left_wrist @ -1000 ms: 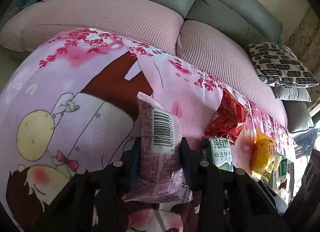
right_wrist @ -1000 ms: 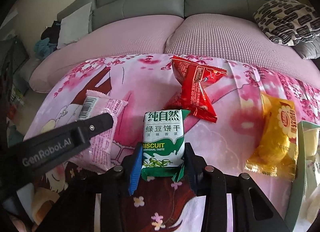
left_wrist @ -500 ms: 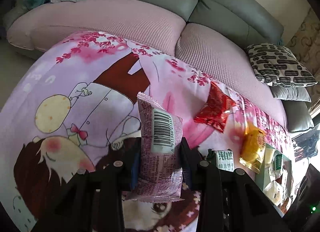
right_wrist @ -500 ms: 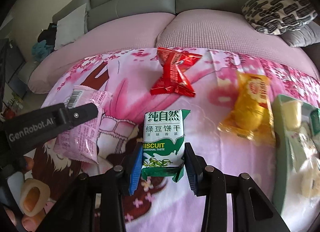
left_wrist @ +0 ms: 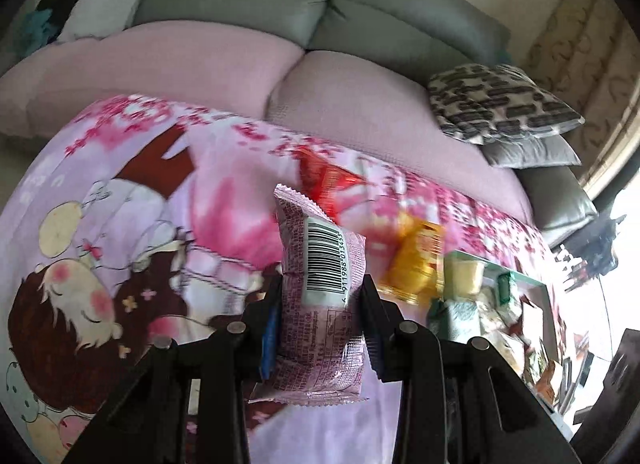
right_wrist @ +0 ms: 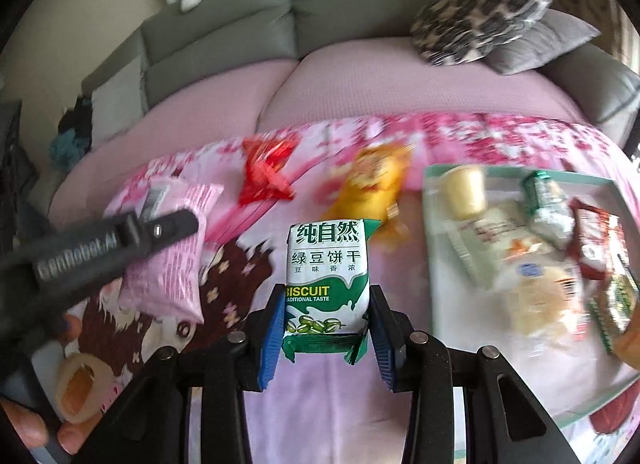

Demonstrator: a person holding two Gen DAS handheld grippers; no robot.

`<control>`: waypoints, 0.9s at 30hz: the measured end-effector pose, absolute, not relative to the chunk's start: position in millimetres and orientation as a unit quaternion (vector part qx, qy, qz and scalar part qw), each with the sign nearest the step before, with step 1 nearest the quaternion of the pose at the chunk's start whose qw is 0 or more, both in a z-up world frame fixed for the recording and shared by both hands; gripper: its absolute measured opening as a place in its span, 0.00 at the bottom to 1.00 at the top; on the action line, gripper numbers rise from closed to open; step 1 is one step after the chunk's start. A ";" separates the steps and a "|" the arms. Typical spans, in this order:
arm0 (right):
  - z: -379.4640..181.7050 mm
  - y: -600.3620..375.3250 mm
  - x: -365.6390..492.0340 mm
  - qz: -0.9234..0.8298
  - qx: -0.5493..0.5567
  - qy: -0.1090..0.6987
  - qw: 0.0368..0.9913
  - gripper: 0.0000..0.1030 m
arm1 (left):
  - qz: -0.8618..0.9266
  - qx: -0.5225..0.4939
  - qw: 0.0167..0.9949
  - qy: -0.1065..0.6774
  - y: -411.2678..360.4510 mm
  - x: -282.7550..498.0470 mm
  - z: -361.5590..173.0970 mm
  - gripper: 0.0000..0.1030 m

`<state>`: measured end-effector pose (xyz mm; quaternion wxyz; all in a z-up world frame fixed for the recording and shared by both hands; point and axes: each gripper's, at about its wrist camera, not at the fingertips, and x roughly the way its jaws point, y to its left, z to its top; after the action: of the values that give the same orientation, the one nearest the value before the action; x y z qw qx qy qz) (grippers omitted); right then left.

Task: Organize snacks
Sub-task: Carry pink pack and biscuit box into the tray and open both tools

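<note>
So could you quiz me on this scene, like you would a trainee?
1. True or false: the left gripper is empty.
2. What does the right gripper hold? A) the red packet B) the green biscuit packet C) the yellow packet
3. Fill in: the red packet and the yellow packet lie on the ____ cloth, outside the green tray.

Key:
1. False: it is shut on the pink snack packet.
2. B, the green biscuit packet.
3. Pink cartoon-printed.
</note>
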<state>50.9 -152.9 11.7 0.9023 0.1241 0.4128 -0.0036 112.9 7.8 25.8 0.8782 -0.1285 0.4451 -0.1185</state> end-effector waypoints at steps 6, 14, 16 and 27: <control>23.3 -199.6 33.4 -0.048 0.151 0.384 0.909 0.41 | -0.165 -0.107 0.872 0.448 -33.7 106.5 28.4 0.36; 30.8 -267.8 4.9 -0.123 0.192 0.356 0.906 0.41 | -0.212 -0.072 0.865 0.449 -85.6 94.7 27.9 0.36; 30.7 -285.3 -2.4 -0.144 0.199 0.351 0.903 0.41 | -0.223 -0.063 0.861 0.452 -96.8 94.1 25.6 0.36; 10.6 -335.2 -19.6 -0.204 0.221 0.366 0.881 0.41 | -0.253 -0.034 0.846 0.469 -143.8 90.7 6.2 0.36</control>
<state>-19.6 -335.2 10.6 0.8806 0.2215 0.3661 -0.2035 90.7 -143.8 6.2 0.8457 -0.0342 0.4685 -0.2532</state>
